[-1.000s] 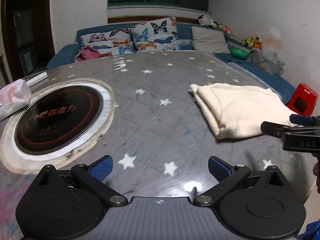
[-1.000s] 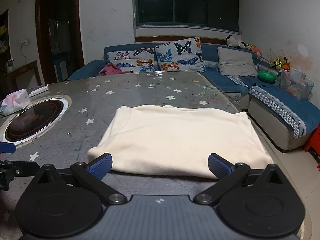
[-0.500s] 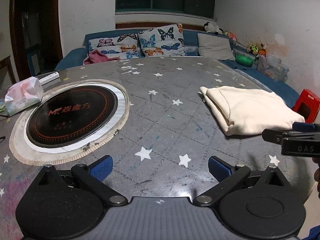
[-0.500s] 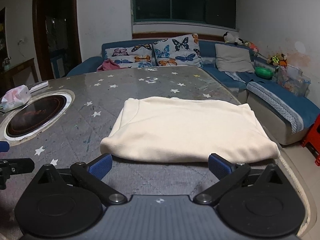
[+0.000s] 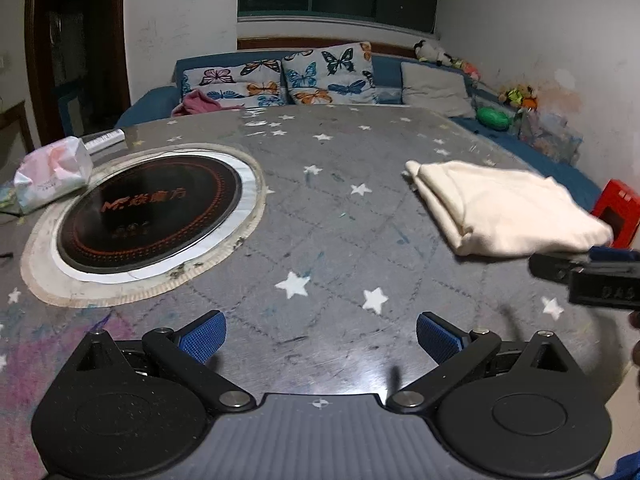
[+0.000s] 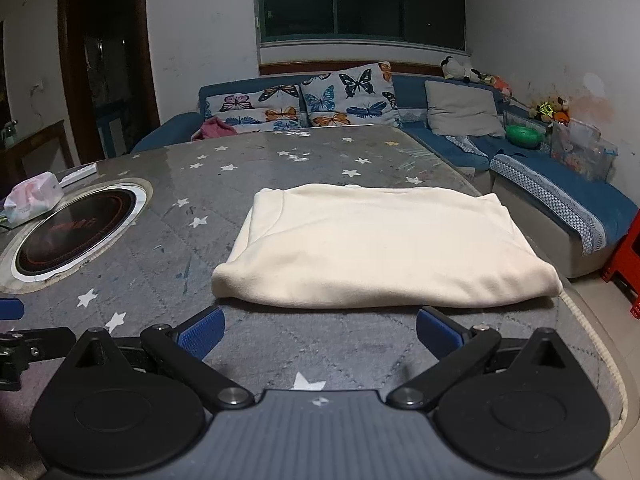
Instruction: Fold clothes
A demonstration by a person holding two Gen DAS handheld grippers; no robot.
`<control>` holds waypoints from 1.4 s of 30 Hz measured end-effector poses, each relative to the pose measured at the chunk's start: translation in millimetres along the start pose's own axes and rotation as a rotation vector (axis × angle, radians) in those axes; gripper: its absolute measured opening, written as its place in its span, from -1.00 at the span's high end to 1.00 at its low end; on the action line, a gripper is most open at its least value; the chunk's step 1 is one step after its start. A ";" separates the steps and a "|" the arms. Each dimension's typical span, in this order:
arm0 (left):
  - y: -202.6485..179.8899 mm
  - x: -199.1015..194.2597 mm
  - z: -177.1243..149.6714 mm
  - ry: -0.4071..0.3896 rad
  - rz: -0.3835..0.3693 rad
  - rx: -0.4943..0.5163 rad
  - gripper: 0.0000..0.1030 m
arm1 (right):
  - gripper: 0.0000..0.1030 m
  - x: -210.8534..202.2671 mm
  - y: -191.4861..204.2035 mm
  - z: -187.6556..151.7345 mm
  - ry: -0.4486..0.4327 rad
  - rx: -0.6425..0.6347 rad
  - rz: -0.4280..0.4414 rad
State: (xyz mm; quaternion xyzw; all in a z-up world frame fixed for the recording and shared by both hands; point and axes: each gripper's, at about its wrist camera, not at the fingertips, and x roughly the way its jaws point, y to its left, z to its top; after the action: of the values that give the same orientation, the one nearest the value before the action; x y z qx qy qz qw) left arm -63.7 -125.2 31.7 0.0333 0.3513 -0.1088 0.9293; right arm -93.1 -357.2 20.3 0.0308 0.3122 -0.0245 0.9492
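A cream garment lies folded in a flat rectangle on the grey star-patterned table; in the left wrist view the same cream garment sits at the right side. My right gripper is open just short of the garment's near edge, nothing between its fingers. My left gripper is open over bare table, well left of the garment. The right gripper's side also shows at the far right of the left wrist view.
A round black induction hob is set into the table on the left, with a tissue pack beside it. A blue sofa with butterfly cushions runs behind and to the right. A red stool stands by the table's right edge.
Both grippers have drawn back and lifted away from the folded garment, so more table shows in front of each. The garment has not moved.
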 end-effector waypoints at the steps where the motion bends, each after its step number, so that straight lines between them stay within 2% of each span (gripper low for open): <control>1: -1.6 0.1 -0.6 0.001 0.014 0.011 -1.00 | -1.00 -0.6 0.1 -0.4 0.000 0.001 0.000; 4: -4.4 -0.3 -2.2 0.003 0.042 0.031 -1.00 | -1.00 -1.7 0.0 -1.3 -0.002 0.008 0.003; 14: -5.8 -5.9 -5.9 0.037 0.041 0.028 -1.00 | -1.00 -9.6 2.1 -6.1 -0.011 0.019 0.016; 22: -9.7 -18.5 -13.1 0.033 0.053 0.032 -1.00 | -1.00 -23.5 6.6 -12.3 -0.035 0.008 0.022; 42: -38.9 -41.1 -23.9 0.010 0.007 0.079 -1.00 | -1.00 -57.2 2.4 -25.3 -0.083 -0.005 -0.017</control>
State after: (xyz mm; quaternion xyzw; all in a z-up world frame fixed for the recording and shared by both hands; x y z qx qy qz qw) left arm -117.9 -152.5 41.5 0.0720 0.3513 -0.1191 0.9259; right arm -153.9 -351.4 34.0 0.0246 0.2727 -0.0330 0.9612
